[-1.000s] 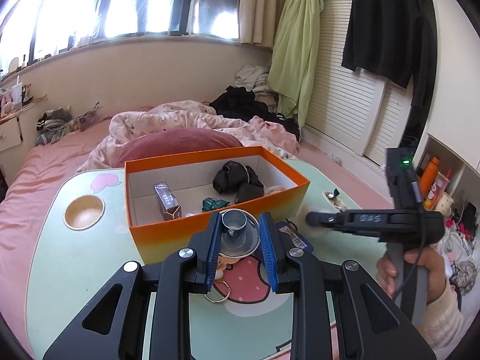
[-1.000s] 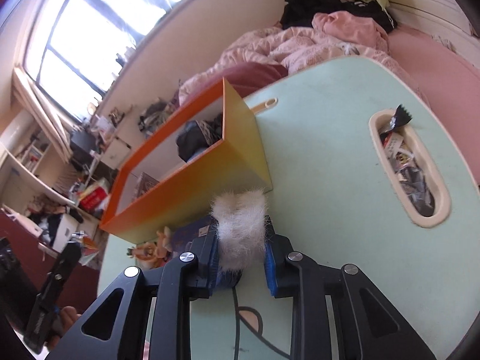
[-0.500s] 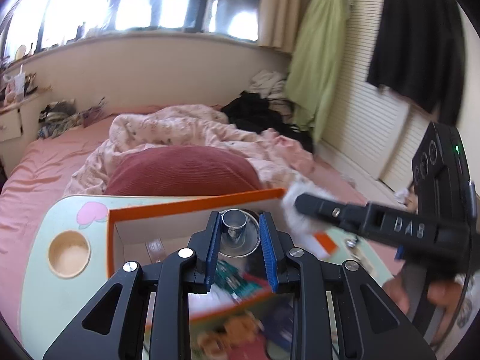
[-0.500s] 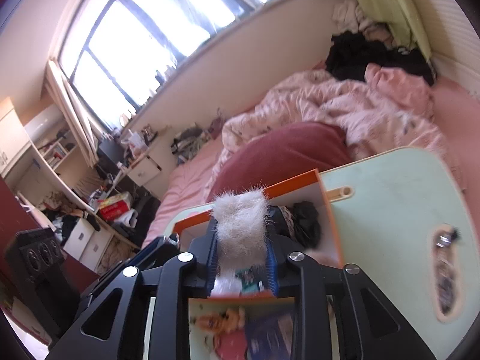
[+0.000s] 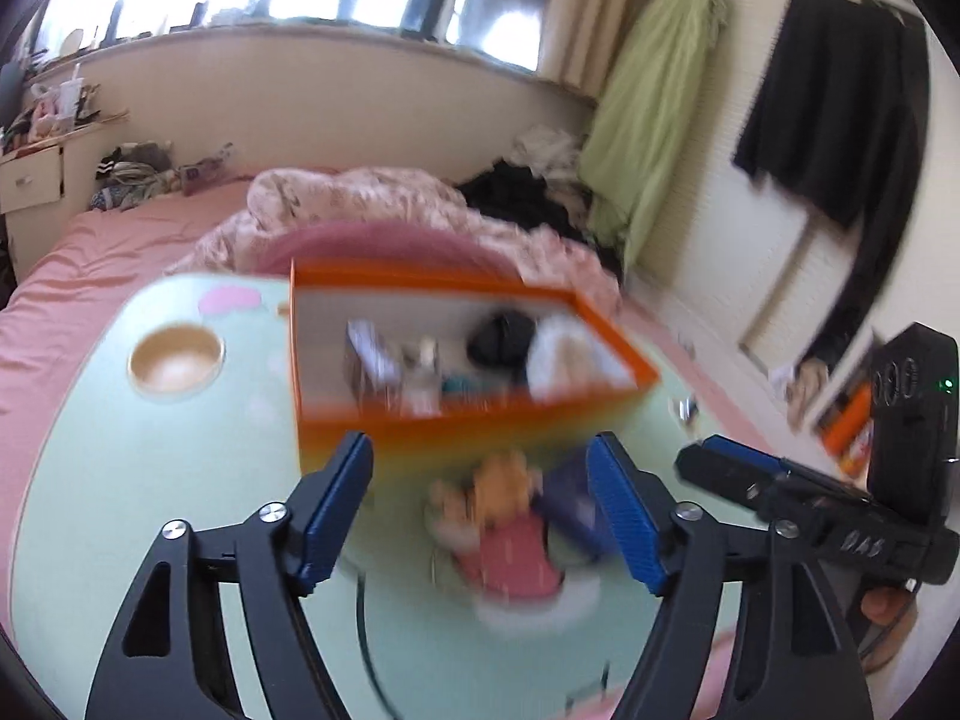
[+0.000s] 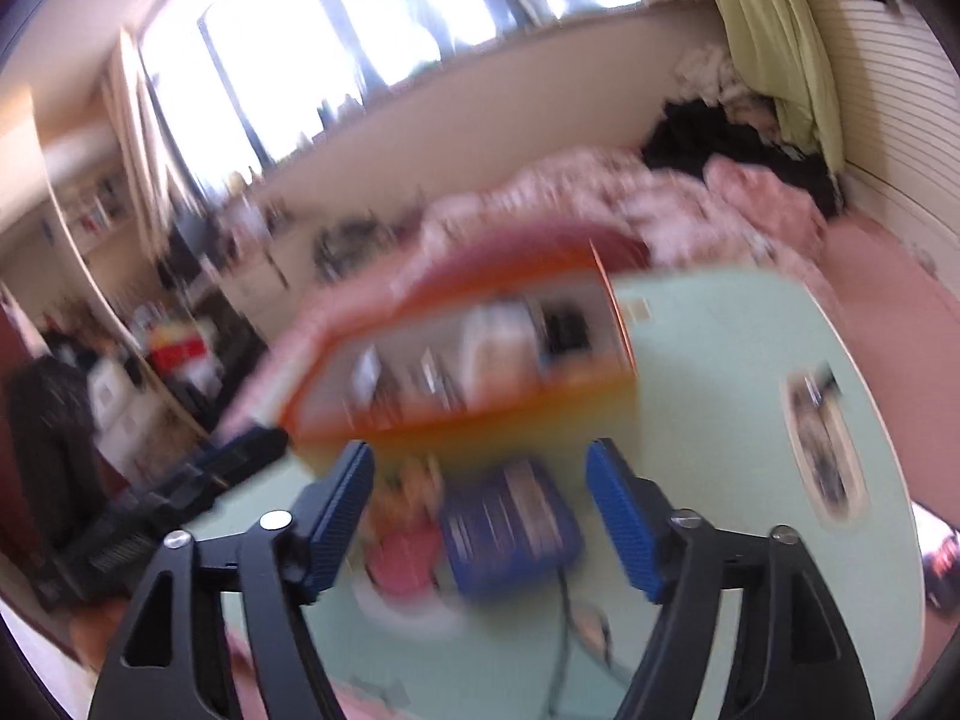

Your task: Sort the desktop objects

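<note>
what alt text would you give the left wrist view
An empty left hand-held gripper, jaws opening, hangs over a pale green table before an orange box holding small items. The right hand-held gripper enters at right; a pink bed lies behind. The picture is blurred.

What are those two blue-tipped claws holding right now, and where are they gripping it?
Nothing. The left gripper and the right gripper both have their jaws opening with nothing between the pads; the orange box sits beyond them.
</note>
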Available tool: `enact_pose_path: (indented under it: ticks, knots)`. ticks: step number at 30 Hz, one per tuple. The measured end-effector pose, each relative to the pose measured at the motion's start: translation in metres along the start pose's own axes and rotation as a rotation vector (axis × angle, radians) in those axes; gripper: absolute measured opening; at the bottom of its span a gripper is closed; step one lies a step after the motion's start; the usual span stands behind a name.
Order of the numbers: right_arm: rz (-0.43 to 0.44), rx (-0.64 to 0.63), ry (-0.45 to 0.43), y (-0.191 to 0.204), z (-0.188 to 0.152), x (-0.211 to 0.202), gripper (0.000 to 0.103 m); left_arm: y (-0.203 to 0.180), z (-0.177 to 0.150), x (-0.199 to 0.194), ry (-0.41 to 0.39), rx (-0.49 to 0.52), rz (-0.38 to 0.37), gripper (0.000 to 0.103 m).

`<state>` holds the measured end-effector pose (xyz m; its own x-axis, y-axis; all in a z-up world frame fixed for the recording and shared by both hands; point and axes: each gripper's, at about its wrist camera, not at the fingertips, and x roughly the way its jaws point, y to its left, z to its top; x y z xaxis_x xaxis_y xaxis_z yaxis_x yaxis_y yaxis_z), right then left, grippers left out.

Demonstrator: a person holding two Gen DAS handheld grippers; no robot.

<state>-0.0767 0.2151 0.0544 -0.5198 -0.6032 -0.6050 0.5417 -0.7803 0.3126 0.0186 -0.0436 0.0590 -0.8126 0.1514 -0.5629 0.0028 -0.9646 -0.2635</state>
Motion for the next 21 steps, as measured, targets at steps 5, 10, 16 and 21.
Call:
enact_pose_path:
  ticks: [5,10,16,21]
  knots:
    - [-0.141,-0.126,0.105,0.006,-0.047,0.026,0.085,-0.006,-0.042,0.017,0.135,0.072,0.125,0.078]
    - [-0.194,-0.221,0.091,0.009,-0.067,0.043,0.103,-0.016,-0.054,0.035,0.178,0.158,0.26,0.098]
    - [-0.187,-0.222,0.065,-0.002,-0.075,0.051,0.103,-0.018,-0.055,0.035,0.172,0.152,0.269,0.103]
    - [-0.187,-0.224,0.063,-0.003,-0.076,0.051,0.103,-0.022,-0.055,0.035,0.171,0.15,0.267,0.103]
